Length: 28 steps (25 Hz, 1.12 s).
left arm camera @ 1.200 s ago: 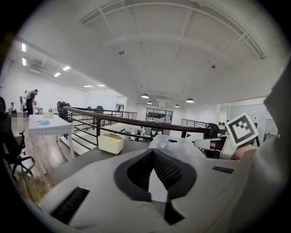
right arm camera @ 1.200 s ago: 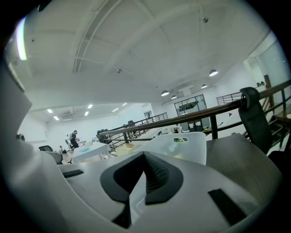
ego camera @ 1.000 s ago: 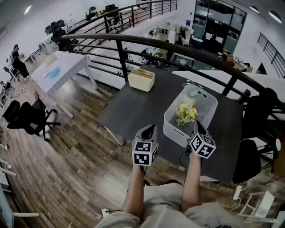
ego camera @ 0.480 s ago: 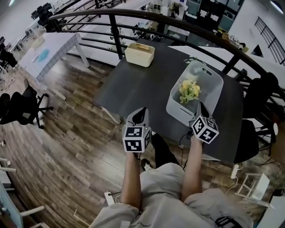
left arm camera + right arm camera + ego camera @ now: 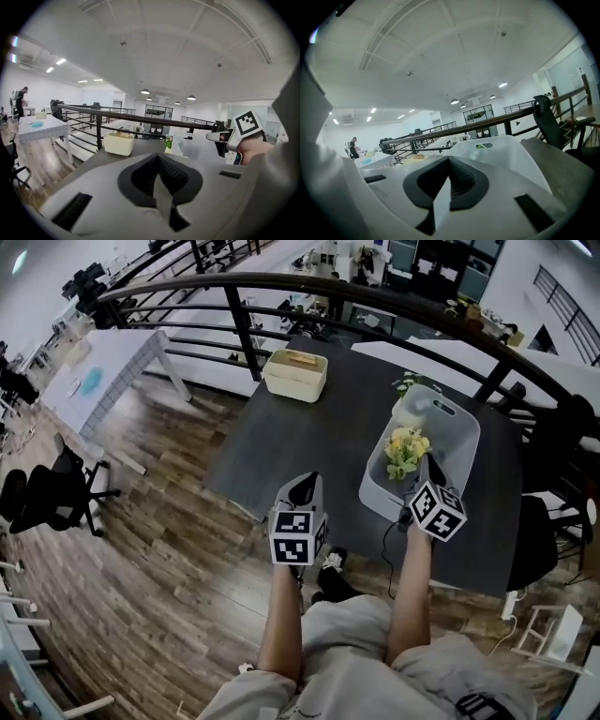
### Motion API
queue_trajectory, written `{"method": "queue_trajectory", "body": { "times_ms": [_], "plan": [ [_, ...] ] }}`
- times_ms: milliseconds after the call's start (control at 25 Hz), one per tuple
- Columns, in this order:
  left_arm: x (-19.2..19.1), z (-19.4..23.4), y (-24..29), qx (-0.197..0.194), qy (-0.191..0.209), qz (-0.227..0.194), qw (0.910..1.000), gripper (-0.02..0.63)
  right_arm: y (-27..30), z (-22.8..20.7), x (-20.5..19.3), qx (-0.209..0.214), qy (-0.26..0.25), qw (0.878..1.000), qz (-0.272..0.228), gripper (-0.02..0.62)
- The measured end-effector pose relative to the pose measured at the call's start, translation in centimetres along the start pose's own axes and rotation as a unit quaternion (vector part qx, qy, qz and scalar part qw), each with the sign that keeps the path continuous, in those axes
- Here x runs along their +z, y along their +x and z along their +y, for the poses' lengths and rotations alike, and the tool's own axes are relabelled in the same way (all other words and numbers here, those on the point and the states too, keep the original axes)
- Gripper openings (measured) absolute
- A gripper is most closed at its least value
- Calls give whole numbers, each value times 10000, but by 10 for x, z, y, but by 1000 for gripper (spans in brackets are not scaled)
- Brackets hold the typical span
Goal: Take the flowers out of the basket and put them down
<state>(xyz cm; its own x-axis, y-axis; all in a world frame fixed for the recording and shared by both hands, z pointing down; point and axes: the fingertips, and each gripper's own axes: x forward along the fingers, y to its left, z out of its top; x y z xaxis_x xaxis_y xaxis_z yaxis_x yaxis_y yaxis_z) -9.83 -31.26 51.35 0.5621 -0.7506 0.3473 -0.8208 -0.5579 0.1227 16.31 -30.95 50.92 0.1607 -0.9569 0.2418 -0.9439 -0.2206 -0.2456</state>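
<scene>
Yellow flowers [image 5: 405, 451] with green leaves lie inside a white plastic basket [image 5: 448, 423] on the right half of the dark grey table [image 5: 319, 442]. My right gripper [image 5: 432, 465] is shut and empty. Its tip is at the basket's near end, just right of the flowers. In the right gripper view the shut right gripper [image 5: 449, 161] points at the basket's wall [image 5: 497, 150]. My left gripper [image 5: 304, 487] is shut and empty over the table's near edge, well left of the basket. The left gripper view shows the left gripper [image 5: 158, 159] closed, with the basket [image 5: 197, 147] to its right.
A cream lidded box [image 5: 295, 374] stands at the table's far side. A black railing [image 5: 281, 287] runs behind the table. A black chair [image 5: 553, 456] is at the right, and a white table [image 5: 103, 376] stands at the left on the wooden floor.
Both grippers have moved forward toward the table. The right one has gone from short of the basket to its near end beside the flowers. Both stay shut.
</scene>
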Motion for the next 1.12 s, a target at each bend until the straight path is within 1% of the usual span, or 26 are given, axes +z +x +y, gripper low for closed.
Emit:
{"method": "queue_trajectory", "body": {
  "times_ms": [200,360,440,600,720,840,1000,1120],
  "plan": [
    [25,-18,44,-460,234,-21,9987,19,22,-13,8,-125,76,9999,36,15],
    [37,-37,69,-836,457,42,9954,20,29,-36,13,-387,228,9990,54,15],
    [44,-41,80,-955,490,70,9942,19,33,-43,13,-444,247,9986,146,15],
    [54,-55,101,-1281,644,94,9896,18,43,-46,7,-381,331,9980,368,15],
    [59,-66,117,-1471,695,109,9866,18,53,-47,-8,-246,427,9964,694,15],
    [64,-76,130,-1664,792,113,9828,18,60,-52,-14,-219,495,9947,877,15],
    [66,-90,144,-1771,898,192,9799,18,63,-61,-20,-179,554,9935,977,15],
    [70,-92,155,-1849,1053,243,9768,19,70,-60,-26,-149,592,9923,1078,15]
  ]
}}
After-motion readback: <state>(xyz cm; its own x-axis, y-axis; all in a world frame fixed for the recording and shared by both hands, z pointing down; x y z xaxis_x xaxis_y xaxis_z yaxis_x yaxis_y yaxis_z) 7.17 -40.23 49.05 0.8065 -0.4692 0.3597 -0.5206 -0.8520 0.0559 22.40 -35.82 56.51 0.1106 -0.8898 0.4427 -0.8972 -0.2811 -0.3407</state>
